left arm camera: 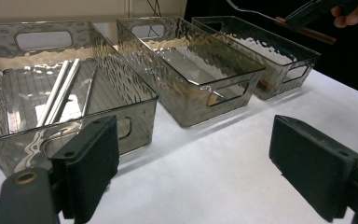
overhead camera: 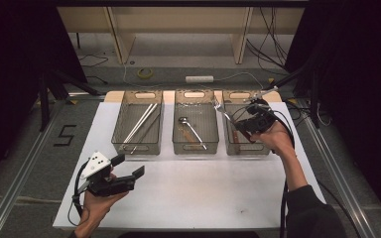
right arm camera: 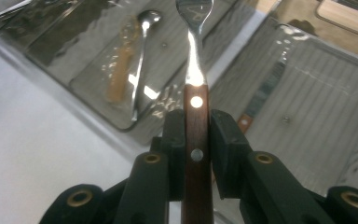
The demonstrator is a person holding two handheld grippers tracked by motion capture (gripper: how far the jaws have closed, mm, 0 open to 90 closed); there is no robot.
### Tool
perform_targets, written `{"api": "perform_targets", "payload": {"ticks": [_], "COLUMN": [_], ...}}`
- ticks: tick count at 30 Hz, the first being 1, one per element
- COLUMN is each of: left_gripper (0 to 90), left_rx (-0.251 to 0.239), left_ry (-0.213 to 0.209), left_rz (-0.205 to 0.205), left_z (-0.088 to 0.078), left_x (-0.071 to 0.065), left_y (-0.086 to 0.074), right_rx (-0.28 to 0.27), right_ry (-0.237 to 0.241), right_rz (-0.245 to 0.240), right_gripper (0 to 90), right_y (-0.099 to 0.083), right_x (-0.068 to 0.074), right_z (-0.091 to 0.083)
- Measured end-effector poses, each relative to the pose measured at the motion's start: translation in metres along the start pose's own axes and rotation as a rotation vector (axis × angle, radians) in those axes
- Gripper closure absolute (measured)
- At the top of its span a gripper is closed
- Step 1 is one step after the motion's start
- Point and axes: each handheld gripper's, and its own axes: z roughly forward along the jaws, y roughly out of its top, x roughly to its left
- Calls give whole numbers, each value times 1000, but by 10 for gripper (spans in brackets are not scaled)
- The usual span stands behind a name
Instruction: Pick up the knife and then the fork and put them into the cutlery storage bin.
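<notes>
Three clear bins sit side by side on a white table [overhead camera: 188, 198]. Beneath the right gripper [right arm camera: 196, 140], the right bin [overhead camera: 245, 144] holds one wooden-handled utensil. Left of it, the middle bin [overhead camera: 195, 146] holds a spoon [overhead camera: 192, 130]; the left bin [overhead camera: 138, 146] two metal chopsticks [overhead camera: 140, 123]. The right gripper clamps a wooden-handled fork [right arm camera: 196, 84]. The left gripper [left arm camera: 196, 163] hangs open, empty.

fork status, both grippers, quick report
Right gripper shut on fork, held above right bin. Left gripper open, empty, low over table. Nothing in the way.
</notes>
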Motion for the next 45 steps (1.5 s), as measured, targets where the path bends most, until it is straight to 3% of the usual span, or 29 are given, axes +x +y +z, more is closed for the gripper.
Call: {"api": "perform_targets", "payload": {"ticks": [23, 45], "left_gripper": [155, 155], "left_rx": [1, 0], "left_ry": [-1, -1], "left_rz": [1, 0], "left_z": [0, -1], "left_x": [0, 1], "left_y": [0, 0], "right_rx": [36, 77], "right_ry": [-103, -174], "right_rz": [181, 249], "right_gripper": [775, 774], "right_y": [8, 7], "right_x": [-41, -46], "right_z": [23, 41]}}
